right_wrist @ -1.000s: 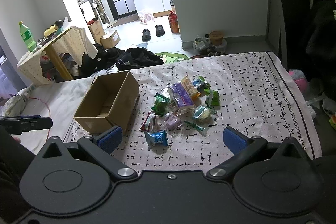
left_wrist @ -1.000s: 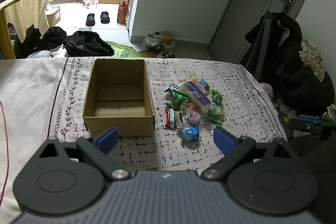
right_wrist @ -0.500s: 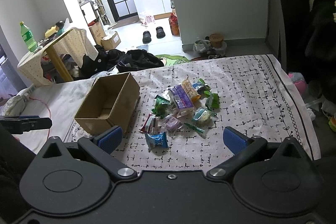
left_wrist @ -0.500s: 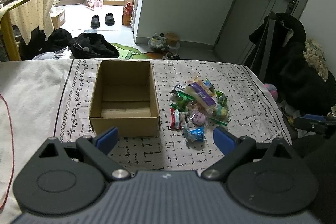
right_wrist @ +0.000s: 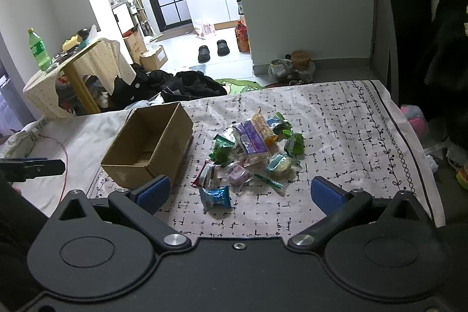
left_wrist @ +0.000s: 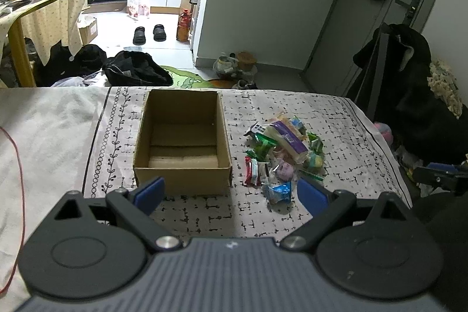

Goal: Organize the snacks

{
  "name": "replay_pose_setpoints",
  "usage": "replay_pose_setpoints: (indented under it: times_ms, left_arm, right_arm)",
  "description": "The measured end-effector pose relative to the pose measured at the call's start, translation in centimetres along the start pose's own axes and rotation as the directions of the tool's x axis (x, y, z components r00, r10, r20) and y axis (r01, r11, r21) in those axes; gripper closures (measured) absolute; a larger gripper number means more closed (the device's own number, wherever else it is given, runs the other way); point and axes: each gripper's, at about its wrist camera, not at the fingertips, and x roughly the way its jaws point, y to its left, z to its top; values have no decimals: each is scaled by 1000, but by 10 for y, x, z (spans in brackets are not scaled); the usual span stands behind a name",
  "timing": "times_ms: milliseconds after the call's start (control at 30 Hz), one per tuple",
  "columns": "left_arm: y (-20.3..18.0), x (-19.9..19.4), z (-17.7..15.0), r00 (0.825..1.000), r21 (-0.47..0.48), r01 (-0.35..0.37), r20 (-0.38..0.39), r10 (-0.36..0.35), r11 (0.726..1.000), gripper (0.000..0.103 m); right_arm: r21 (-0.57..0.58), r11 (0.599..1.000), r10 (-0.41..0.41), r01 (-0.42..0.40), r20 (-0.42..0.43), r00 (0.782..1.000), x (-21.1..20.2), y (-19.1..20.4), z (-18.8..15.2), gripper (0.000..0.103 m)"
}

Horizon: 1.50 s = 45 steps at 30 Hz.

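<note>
Snack pile (left_wrist: 282,154) on patterned cloth (left_wrist: 345,130) beside empty cardboard box (left_wrist: 182,136), left gripper (left_wrist: 231,192) and right gripper (right_wrist: 239,192) both spread wide, hovering short of it, holding nothing

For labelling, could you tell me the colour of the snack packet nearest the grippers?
Blue packet, clearest in the right wrist view.

A worktop (left_wrist: 345,119) wears a white cloth with black marks. An open brown box (left_wrist: 182,136) sits on it. At 3 o'clock from the box lies a pile of snacks (left_wrist: 280,151).
</note>
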Motion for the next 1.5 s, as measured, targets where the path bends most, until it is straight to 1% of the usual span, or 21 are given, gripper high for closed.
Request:
replay_pose_setpoints:
  times_ms: [133, 233, 467, 633, 733, 933, 1200, 1300, 1433, 1500]
  left_arm:
    - [4, 10, -1, 1000, 11, -16, -14, 16, 1000, 6]
    - [9, 20, 0, 1000, 19, -9, -19, 9, 1000, 6]
    - [9, 54, 3, 1000, 95, 7, -18, -6, 995, 6]
    - [8, 85, 3, 997, 116, 53, -54, -47, 992, 7]
    - [2, 101, 3, 995, 153, 77, -76, -66, 985, 7]
    - [-14, 129, 4, 987, 209, 139, -113, -117, 968, 9]
    - [-39, 159, 5, 976, 260, 193, -147, -158, 946, 11]
    - [-48, 170, 6, 972, 284, 209, -165, -167, 936, 15]
    - [-60, 186, 6, 966, 323, 226, -198, -168, 919, 26]
    - [-66, 195, 5, 962, 339, 237, -215, -170, 911, 29]
  right_arm:
    - [6, 1000, -8, 8, 1, 1000, 6, -4, -2, 0]
    - [13, 1000, -25, 25, 0, 1000, 13, -7, -4, 0]
    - [3, 998, -59, 59, -26, 998, 39, -15, -12, 0]
    - [18, 998, -56, 57, -54, 997, 60, -17, -15, 0]
    - [17, 999, -44, 45, -63, 997, 71, -15, -14, 1]
    - [40, 998, -38, 42, -81, 996, 90, -15, -6, 8]
    - [72, 997, -31, 39, -114, 993, 114, -18, -3, 15]
    - [75, 996, -39, 49, -132, 990, 122, -19, -6, 17]
    - [109, 992, -49, 66, -152, 987, 131, -23, -10, 21]
    - [121, 990, -50, 69, -157, 986, 136, -25, -11, 24]
